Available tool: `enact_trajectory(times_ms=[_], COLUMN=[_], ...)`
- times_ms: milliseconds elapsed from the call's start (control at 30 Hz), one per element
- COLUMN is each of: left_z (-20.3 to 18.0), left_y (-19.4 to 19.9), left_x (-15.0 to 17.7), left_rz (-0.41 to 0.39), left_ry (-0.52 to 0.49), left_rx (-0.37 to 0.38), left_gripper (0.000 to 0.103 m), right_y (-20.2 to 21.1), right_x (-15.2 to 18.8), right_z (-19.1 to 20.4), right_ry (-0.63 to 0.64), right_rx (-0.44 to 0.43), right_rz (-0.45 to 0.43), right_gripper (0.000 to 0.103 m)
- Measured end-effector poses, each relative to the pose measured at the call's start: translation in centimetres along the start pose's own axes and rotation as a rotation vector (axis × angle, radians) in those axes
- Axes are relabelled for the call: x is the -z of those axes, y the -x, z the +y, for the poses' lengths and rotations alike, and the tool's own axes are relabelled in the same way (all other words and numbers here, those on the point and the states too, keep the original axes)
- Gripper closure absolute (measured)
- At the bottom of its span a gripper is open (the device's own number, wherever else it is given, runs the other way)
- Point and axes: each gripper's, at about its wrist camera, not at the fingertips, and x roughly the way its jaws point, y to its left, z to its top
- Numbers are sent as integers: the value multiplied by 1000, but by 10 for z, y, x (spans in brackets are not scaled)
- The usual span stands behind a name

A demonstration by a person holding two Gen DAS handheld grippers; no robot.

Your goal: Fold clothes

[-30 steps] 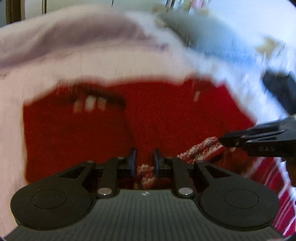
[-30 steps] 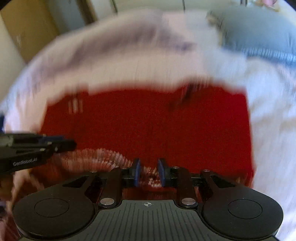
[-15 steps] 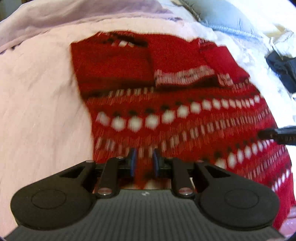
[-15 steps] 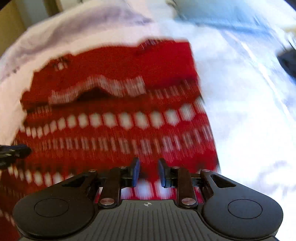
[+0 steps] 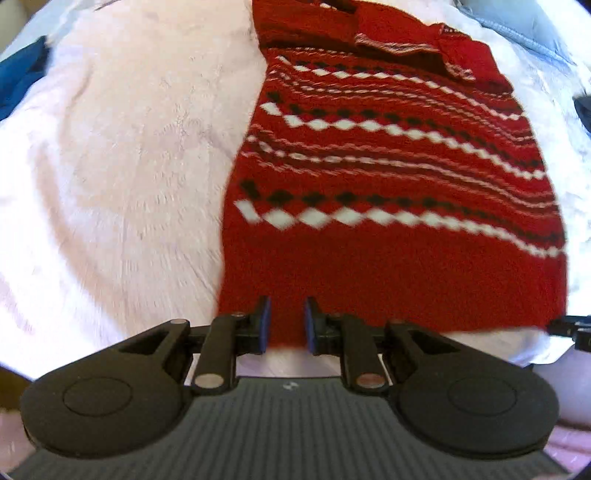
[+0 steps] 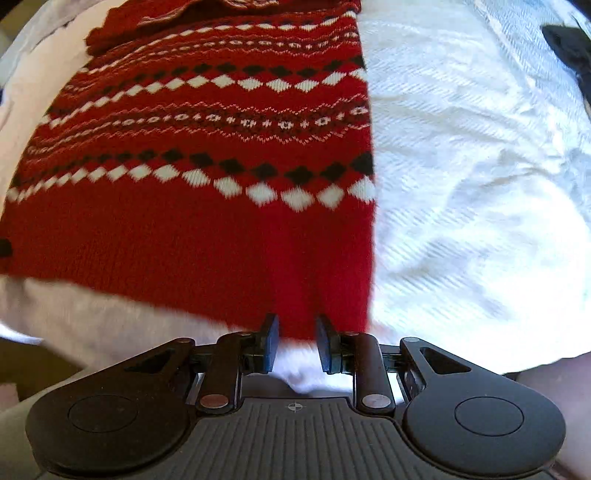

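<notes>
A pale pink blanket (image 5: pixel 122 155) covers the bed on the sweater's left side in the left wrist view; the right wrist view shows instead a white crinkled sheet (image 6: pixel 480 155) spreading out on the sweater's right side. Across both lies the red sweater (image 5: pixel 388 177), knitted with rows of white and black diamonds and thin zigzag bands, stretched out flat with its plain red hem nearest the cameras. Only the left wrist view reaches the far end of the garment, where a sleeve is folded across the top with its patterned cuff (image 5: pixel 399 46) showing. That view also catches a dark blue cloth (image 5: pixel 18 85) at the far left edge and a grey-blue piece of fabric (image 5: pixel 517 26) at the upper right. The right wrist view has a dark garment (image 6: pixel 569 44) in its upper right corner, lying on the white sheet well apart from the sweater.

The left claw (image 5: pixel 286 325) holds the sweater's hem near its left corner: the red knit runs down between the two blue pads, which have just been closing and pinch it. The right claw (image 6: pixel 295 343) grips the hem near its right corner, the fabric hanging down between its pads in the same way. In the left wrist view the tip of the right claw shows small at the right edge, by the sweater's other corner.
</notes>
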Motion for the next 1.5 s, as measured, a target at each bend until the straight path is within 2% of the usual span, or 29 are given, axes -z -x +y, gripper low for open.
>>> enact_trajectory(times_ms=[100, 200, 233, 267, 300, 400, 533, 767, 1000, 1333, 1500], left_z=[-34, -63, -72, -82, -87, -101, -113, -127, -115, -97, -85], left_y=[54, 101, 117, 132, 146, 179, 205, 226, 233, 221, 211], left_x=[2, 3, 4, 5, 7, 12, 11, 10, 8, 7, 20], left_rz=[-73, -126, -144, -161, -174, -200, -228, -276, -274, -250, -240], left_ry=[37, 48, 50, 53, 56, 43, 20, -6, -4, 33, 107], left_rx=[-18, -28, -32, -37, -43, -66, -87, -87, -90, -102, -65], left_gripper=[85, 81, 79, 76, 74, 72, 72, 72, 72, 71, 69], right_y=[51, 98, 112, 126, 138, 174, 199, 211, 213, 201, 189], right_x=[2, 0, -1, -1, 0, 4, 13, 26, 22, 16, 17], right_z=[-15, -19, -19, -18, -16, -13, -16, -29, -7, 7, 4], right_ry=[-63, -60, -49, -38, -27, 9, 3, -16, 20, 45, 58], right_rx=[-87, -127, -135, -138, -136, -131, -129, -120, -135, -146, -157], right_rz=[-106, -186, -211, -233, -249, -301, -334, -324, -316, -295, -274], right_gripper=[78, 76, 63, 42, 36, 35, 35, 35, 35, 35, 35])
